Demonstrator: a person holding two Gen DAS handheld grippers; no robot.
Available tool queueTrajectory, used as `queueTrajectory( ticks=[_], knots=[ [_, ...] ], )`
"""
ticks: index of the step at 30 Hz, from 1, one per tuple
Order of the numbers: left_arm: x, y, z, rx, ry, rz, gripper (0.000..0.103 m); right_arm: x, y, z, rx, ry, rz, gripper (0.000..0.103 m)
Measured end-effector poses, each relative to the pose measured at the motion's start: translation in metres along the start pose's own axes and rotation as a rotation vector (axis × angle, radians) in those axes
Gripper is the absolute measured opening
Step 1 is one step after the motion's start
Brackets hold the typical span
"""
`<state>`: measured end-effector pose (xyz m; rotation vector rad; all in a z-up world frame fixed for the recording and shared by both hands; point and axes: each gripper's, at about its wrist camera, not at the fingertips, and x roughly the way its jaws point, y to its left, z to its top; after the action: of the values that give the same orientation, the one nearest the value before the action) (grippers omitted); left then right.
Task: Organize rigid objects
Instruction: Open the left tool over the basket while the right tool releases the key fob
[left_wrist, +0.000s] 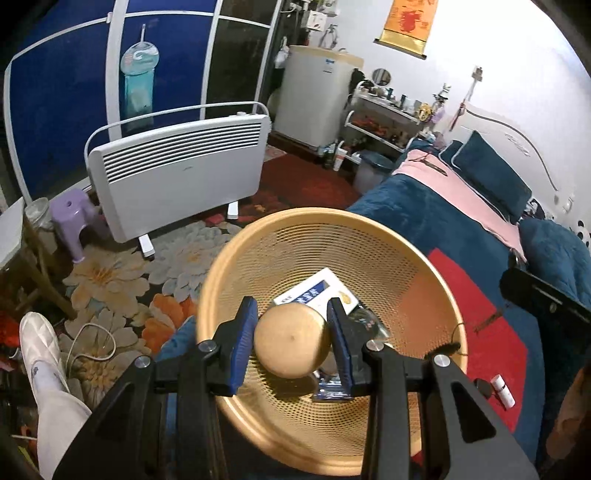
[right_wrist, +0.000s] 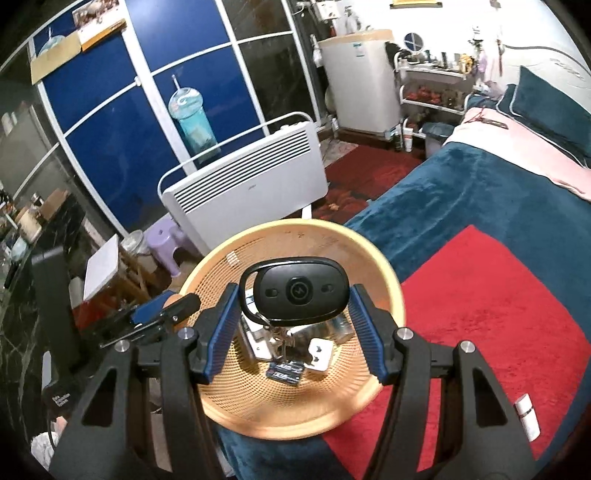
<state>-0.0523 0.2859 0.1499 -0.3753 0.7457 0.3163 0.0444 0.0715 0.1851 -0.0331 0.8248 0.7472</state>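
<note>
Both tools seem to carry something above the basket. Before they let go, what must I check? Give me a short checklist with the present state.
1. Left tool grips the round wooden piece: ok.
2. Right tool grips the black key fob: ok.
3. Both items hang over the basket: ok.
4. Free floor in the basket for both: cannot tell; a white box and small things already lie there.
5. Basket sits steady on the bed: cannot tell.

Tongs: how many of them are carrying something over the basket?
2. The left tongs hold a round tan lid; the right tongs hold a black key fob. Both hang above the basket.
</note>
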Motion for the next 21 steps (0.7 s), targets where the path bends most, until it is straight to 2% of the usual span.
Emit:
queueTrajectory(
  ticks=[11,12,13,15,18,21],
  knots=[
    [0.006,0.004,0.001,-0.015,0.024,-0.014,0.040,0.021,0.011,-0.012,-0.001,0.086,-0.003,0.062],
    [0.007,0.003,0.001,-0.014,0.029,-0.020,0.045,0.023,0.010,-0.013,0.008,0.095,-0.008,0.062],
    [0.008,0.002,0.001,-0.012,0.036,-0.025,0.061,0.024,0.008,-0.015,0.019,0.103,-0.013,0.062],
    [0.009,0.001,0.001,-0.015,0.036,-0.034,0.085,0.024,0.001,-0.016,0.048,0.117,-0.023,0.074],
    [0.007,-0.002,0.001,-0.009,0.029,-0.046,0.098,0.019,-0.009,-0.017,0.082,0.103,-0.048,0.091],
    [0.010,-0.005,0.000,0.007,0.046,-0.018,0.102,0.015,-0.017,-0.019,0.111,0.100,-0.059,0.099]
  ],
)
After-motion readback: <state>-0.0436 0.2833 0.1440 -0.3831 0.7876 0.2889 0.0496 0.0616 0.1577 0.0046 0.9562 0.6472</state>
